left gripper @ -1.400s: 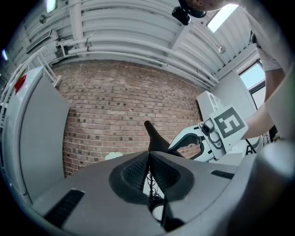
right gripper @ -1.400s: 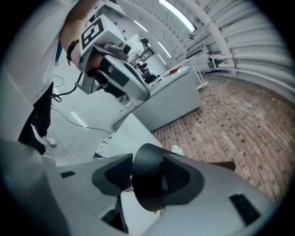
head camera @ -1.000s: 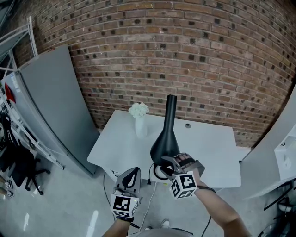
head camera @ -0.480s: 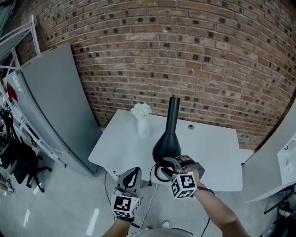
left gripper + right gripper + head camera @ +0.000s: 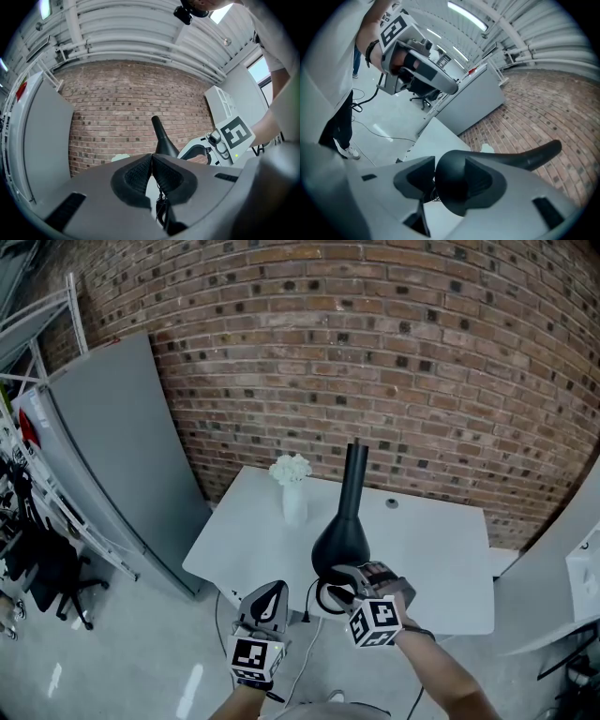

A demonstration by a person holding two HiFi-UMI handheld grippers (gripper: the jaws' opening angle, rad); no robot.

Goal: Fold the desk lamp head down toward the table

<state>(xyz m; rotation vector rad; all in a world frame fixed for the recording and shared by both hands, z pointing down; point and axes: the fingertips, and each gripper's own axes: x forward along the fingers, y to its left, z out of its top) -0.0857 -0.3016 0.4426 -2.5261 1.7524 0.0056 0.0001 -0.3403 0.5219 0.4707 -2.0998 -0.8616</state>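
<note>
A black desk lamp (image 5: 353,479) stands on the white table (image 5: 436,540), its slim neck rising toward the brick wall. Its bulbous head (image 5: 339,545) hangs over the table's front edge. My right gripper (image 5: 339,583) is shut on that head. In the right gripper view the rounded black head (image 5: 452,180) fills the gap between the jaws and the neck (image 5: 520,157) runs off to the right. My left gripper (image 5: 266,597) is shut and empty, held low in front of the table, left of the lamp. The left gripper view has its pads (image 5: 140,176) pressed together.
A white vase of white flowers (image 5: 293,491) stands at the table's back left. A small round fitting (image 5: 391,503) sits near the back edge. A black cable loop (image 5: 323,596) hangs at the front edge. A grey panel (image 5: 122,456) leans left; a white panel (image 5: 562,549) stands right.
The head camera has shifted a little, so the table sits slightly lower and further right in view. The right gripper stays on the lamp head and the left stays shut.
</note>
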